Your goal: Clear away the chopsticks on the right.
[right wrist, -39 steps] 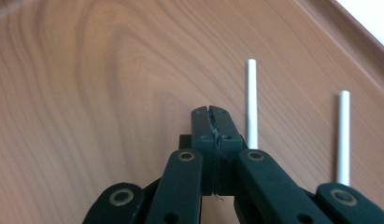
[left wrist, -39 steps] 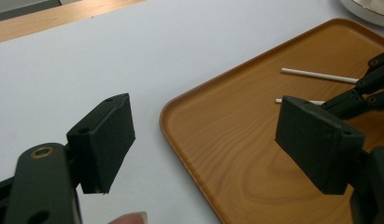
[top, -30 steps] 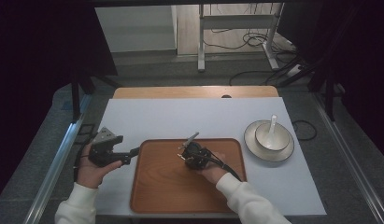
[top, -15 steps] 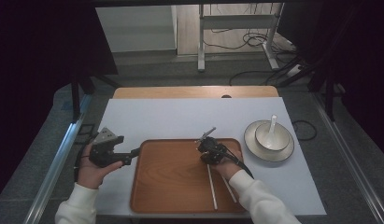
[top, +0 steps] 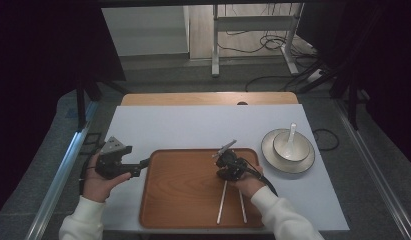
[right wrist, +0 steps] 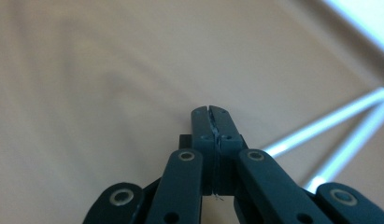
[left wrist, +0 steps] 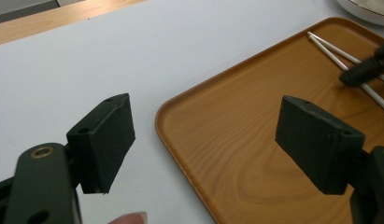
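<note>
Wooden tray (top: 183,195) carries the two chopsticks (top: 222,201) just beneath the right gripper (top: 228,172), jaws pressed together and empty, while the left gripper (top: 143,162) waits spread apart at the tray's edge; next likely opening over the chopsticks.

High view: dim, dark surroundings, evenly lit white table sheet (top: 193,125). Right gripper view: blurred, washed-out brown wooden tray (right wrist: 87,70). Left gripper view: sharp, soft shadows.

Grey floor (top: 158,75) — cables (top: 265,47) — darkness
</note>
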{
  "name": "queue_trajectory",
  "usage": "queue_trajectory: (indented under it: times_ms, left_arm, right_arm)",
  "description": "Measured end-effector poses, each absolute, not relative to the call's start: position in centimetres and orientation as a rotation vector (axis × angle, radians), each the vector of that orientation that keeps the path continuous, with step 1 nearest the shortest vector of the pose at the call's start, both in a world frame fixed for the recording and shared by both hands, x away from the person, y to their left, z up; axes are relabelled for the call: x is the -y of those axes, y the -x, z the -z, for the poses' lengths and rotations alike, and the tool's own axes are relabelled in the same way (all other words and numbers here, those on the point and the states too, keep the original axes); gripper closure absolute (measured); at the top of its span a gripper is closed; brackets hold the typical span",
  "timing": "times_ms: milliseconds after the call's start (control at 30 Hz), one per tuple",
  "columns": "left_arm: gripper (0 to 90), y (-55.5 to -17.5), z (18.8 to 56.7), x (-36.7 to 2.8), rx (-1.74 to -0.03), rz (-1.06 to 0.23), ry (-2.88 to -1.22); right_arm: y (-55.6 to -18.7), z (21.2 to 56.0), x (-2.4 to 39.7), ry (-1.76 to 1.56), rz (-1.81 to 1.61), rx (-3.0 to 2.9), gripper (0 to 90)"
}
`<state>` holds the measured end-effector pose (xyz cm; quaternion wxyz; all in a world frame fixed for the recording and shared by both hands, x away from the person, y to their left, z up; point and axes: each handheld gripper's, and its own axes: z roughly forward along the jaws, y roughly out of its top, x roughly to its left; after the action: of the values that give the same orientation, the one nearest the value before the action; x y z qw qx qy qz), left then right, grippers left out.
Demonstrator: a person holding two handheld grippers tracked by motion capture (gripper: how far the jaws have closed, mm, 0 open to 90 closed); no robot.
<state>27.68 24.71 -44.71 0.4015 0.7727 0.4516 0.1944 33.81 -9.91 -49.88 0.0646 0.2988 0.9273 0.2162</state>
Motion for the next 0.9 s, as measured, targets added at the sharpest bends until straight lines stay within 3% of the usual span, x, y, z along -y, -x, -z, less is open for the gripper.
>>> queue_trajectory:
  times_ms: [367,900]
  left_arm:
    - [19.6,-27.6,44.4,-24.9,-1.138,-0.498,-1.951]
    - [19.6,-27.6,44.6,-24.7,-1.141,-0.495,-1.950]
  right_arm:
    - [-31.2,49.6,11.4,-0.888,-0.604,-2.819,90.0]
    - [-32.0,49.5,15.0,-1.006,-0.568,-2.753,90.0]
